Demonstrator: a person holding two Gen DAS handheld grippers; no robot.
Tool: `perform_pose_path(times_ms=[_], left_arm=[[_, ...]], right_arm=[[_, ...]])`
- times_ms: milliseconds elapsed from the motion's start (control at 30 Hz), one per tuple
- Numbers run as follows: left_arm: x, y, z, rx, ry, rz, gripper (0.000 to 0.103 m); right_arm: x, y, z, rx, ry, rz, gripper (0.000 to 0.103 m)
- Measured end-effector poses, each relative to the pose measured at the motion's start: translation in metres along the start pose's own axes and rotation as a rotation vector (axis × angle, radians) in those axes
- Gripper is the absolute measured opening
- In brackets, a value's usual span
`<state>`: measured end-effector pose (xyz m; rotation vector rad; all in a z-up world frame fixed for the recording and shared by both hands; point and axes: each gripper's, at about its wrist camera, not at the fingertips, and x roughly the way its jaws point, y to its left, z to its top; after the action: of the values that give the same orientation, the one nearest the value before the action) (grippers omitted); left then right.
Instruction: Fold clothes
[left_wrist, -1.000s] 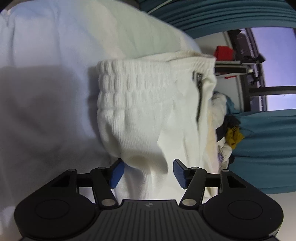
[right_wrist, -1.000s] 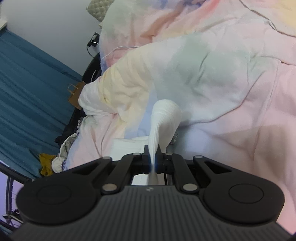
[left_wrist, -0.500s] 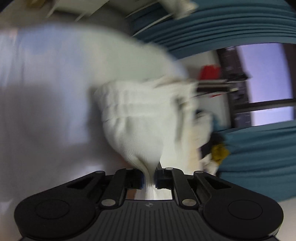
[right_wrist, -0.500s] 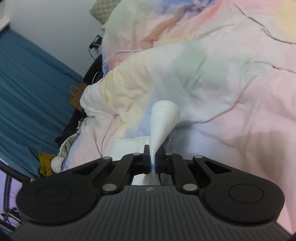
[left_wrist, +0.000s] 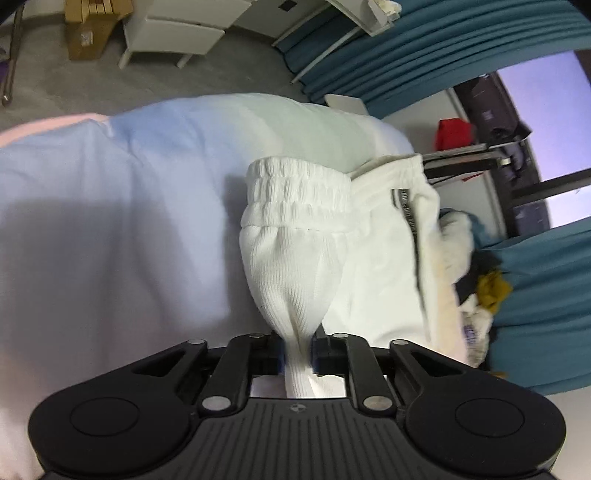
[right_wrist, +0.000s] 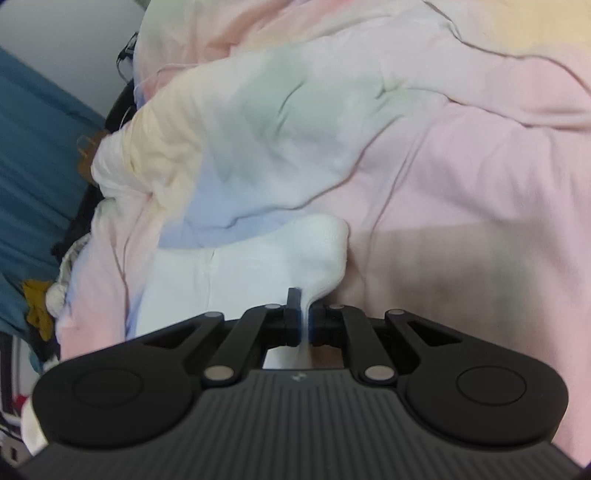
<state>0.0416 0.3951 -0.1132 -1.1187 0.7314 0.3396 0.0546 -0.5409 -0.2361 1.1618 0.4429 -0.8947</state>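
Left gripper (left_wrist: 297, 350): jaws nearly closed, pinching a bunched fold of the white trousers (left_wrist: 295, 280); they had just eased slightly apart, with the cloth still between them. Right gripper (right_wrist: 303, 325): jaws pressed almost together on a thin edge of the same white trousers (right_wrist: 317, 251), seen from the other end.

The trousers lay on the bed, over the quilt (left_wrist: 110, 206), partly lifted at both pinched points, with the waistband (left_wrist: 295, 195) on the far side of the left gripper.

Risks, as judged: the left jaws held a thick, rounded gather, and any further slackening could let it slide out; the right jaws held only a narrow strip, which a sideways pull might tear free. An uneven lift would likely twist the garment and spoil the fold line. The soft quilt beneath could wrinkle the cloth when laid back down.

Materials: the trousers were a ribbed knit, soft and stretchy, with a gathered elastic waistband and a dark zip (left_wrist: 406, 210) beside it. The quilt was smooth, puffy, and pastel-tinted. Teal curtains (left_wrist: 535, 295) hung in pleats beyond the trousers.
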Motion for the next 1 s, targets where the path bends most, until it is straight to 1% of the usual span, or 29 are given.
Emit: perform_pose_path(times_ms=[100,133,167,200,233,267,300,333,367,400,433,467,533,600,667,733,900,933,1000], left_arm=[[-0.011,-0.012,-0.009,0.079,-0.046,0.041,0.024],[-0.015,-0.017,-0.013,0.11,-0.058,0.051,0.029],[-0.022,-0.021,-0.018,0.139,-0.069,0.065,0.032],[-0.029,-0.023,-0.023,0.169,-0.081,0.081,0.038],[-0.037,-0.024,-0.03,0.199,-0.092,0.097,0.048],[-0.044,-0.027,-0.036,0.233,-0.106,0.107,0.053],[-0.05,-0.033,-0.043,0.268,-0.126,0.128,0.063],[-0.056,-0.038,-0.051,0.303,-0.146,0.15,0.07],[-0.061,-0.046,-0.061,0.35,-0.174,0.162,0.073],[-0.066,-0.055,-0.071,0.398,-0.203,0.173,0.079],[-0.071,-0.063,-0.082,0.446,-0.233,0.183,0.081],[-0.076,-0.072,-0.092,0.494,-0.262,0.194,0.081],[-0.073,-0.096,-0.114,0.575,-0.275,0.18,0.081],[-0.068,-0.118,-0.139,0.644,-0.266,0.148,0.081],[-0.058,-0.142,-0.168,0.72,-0.238,0.112,0.081],[-0.043,-0.168,-0.198,0.804,-0.198,0.079,0.081],[0.009,-0.23,-0.272,1.001,-0.088,0.011,0.081],[0.017,-0.242,-0.286,1.03,-0.072,0.0,0.081],[0.032,-0.262,-0.307,1.055,-0.055,-0.021,0.081]], right_arm=[[-0.007,0.004,0.001,-0.025,-0.015,0.006,0.009],[-0.01,0.007,0.002,-0.041,-0.024,0.006,0.011],[-0.013,0.012,0.005,-0.062,-0.04,0.001,0.012],[-0.017,0.016,0.008,-0.085,-0.059,-0.006,0.018],[-0.022,0.02,0.01,-0.115,-0.086,-0.019,0.027],[-0.026,0.023,0.011,-0.151,-0.116,-0.03,0.033],[-0.03,0.027,0.012,-0.189,-0.145,-0.041,0.046],[-0.033,0.031,0.012,-0.227,-0.172,-0.052,0.06],[-0.037,0.034,0.012,-0.25,-0.196,-0.054,0.066],[-0.04,0.037,0.012,-0.274,-0.22,-0.055,0.072],[-0.044,0.041,0.012,-0.301,-0.241,-0.052,0.072],[-0.049,0.047,0.009,-0.336,-0.253,-0.032,0.072],[-0.058,0.059,0.005,-0.405,-0.273,0.012,0.072],[-0.068,0.072,-0.004,-0.472,-0.271,0.092,0.072],[-0.073,0.084,-0.015,-0.539,-0.224,0.176,0.071],[-0.077,0.095,-0.029,-0.606,-0.179,0.235,0.071],[-0.087,0.118,-0.064,-0.768,-0.115,0.338,0.071],[-0.088,0.121,-0.067,-0.783,-0.096,0.361,0.071],[-0.088,0.126,-0.072,-0.802,-0.055,0.404,0.071]])
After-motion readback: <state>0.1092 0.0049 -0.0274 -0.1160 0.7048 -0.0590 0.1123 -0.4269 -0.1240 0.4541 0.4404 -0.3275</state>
